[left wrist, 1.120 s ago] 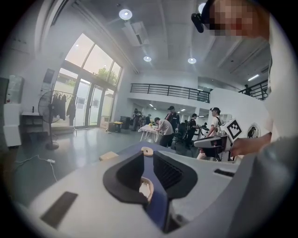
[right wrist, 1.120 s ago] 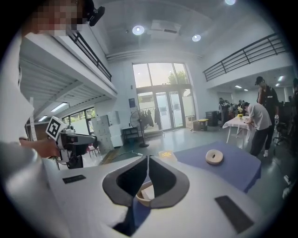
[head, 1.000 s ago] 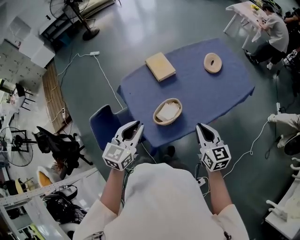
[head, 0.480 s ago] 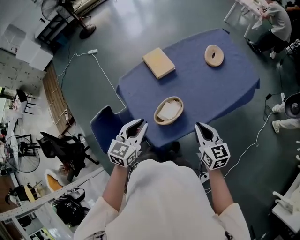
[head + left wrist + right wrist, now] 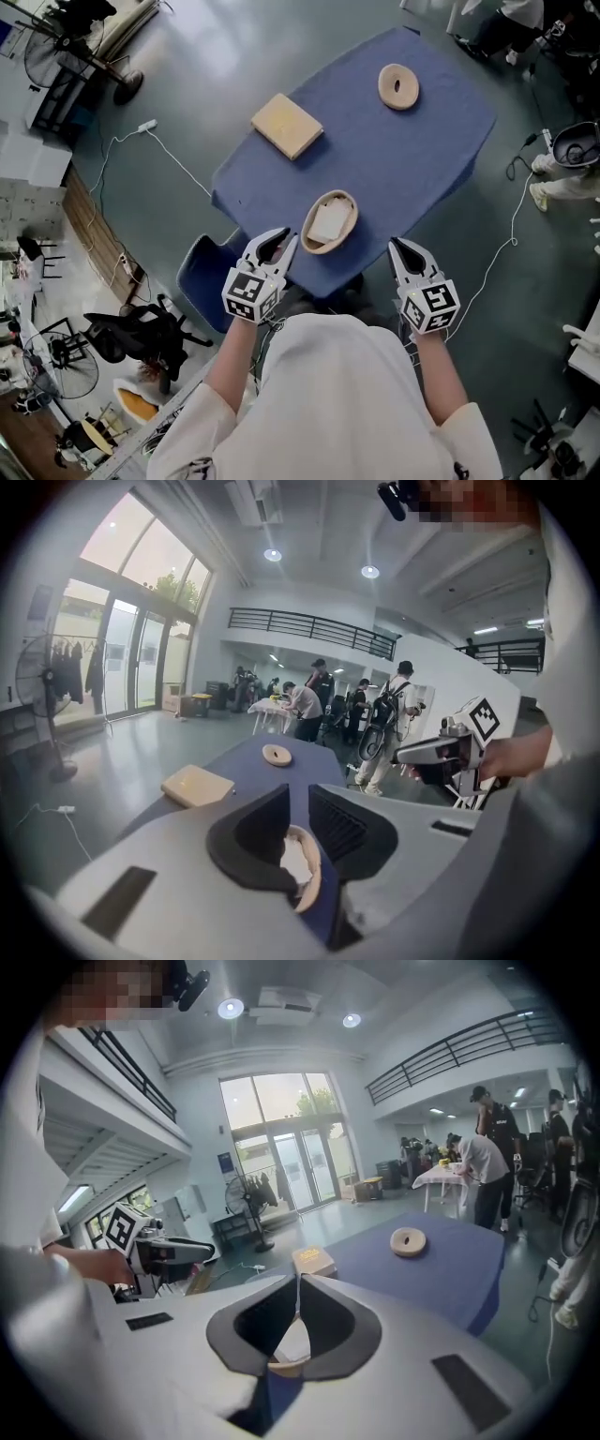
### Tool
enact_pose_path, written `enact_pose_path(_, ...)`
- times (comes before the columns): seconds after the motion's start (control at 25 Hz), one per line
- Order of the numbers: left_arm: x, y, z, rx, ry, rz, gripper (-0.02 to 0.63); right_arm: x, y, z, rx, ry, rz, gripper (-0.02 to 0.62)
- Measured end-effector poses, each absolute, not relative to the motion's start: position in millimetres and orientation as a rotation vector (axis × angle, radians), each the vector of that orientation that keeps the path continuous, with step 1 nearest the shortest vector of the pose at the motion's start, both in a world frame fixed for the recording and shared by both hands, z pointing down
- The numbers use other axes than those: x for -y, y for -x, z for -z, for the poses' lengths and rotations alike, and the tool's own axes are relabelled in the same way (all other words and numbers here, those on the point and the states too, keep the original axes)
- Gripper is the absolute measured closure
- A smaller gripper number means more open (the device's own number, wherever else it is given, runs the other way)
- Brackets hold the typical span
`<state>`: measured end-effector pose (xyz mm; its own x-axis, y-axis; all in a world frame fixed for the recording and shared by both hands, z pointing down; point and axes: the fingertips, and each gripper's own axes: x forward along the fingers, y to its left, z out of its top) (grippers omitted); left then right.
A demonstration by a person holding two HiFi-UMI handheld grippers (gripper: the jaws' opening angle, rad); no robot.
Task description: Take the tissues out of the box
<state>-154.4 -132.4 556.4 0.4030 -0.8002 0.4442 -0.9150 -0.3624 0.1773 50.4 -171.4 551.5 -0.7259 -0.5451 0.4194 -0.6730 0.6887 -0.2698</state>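
Pre-reach: both grippers held close to the body, short of the table (image 5: 403, 159).

Left gripper (image 5: 278, 240): jaws a narrow slot apart, nothing between them. Right gripper (image 5: 401, 247): jaws closed tip to tip, empty. The flat tan box (image 5: 287, 126) lies on the far left of the blue cloth, looks shut, no tissue showing; where it opens cannot be told. An oval basket (image 5: 355, 214) at the near edge, between the grippers, holds a white folded sheet (image 5: 328, 223). A wooden ring (image 5: 398, 86) sits far right, well apart. Judgement: the reach comes next. Spread the right jaws before descending, steady the box's edge with the left, pinch only the top tissue, and draw straight up slowly so the box doesn't lift.
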Motion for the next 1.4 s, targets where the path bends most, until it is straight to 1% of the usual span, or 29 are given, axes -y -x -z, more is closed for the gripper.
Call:
enact_pose_path(0.28, 160.4, 151.9, -614.2, 1.307, -2.272, -0.476, 0.534, 175.7, -39.8, -580.4, 2.519, -1.067, -0.646, 0.56)
enact_pose_path(0.76, 177.1, 120.8, -748.6, 1.062, -2.163, -0.699, 0.529, 183.5, -39.0, -617.5, 2.423, -1.112, -0.709, 0.56)
enact_pose_path(1.2, 172.4, 115.5, -832.3, 0.997, -2.01, -0.911, 0.517, 183.4, -44.9, -638.1, 2.372, -1.126, -0.771, 0.56)
enact_pose_path(1.4, 175.3, 112.5, -850.2, 1.0, -1.938, -0.984, 0.515, 185.1, -51.9, -643.0, 2.366, -1.135, -0.785, 0.56)
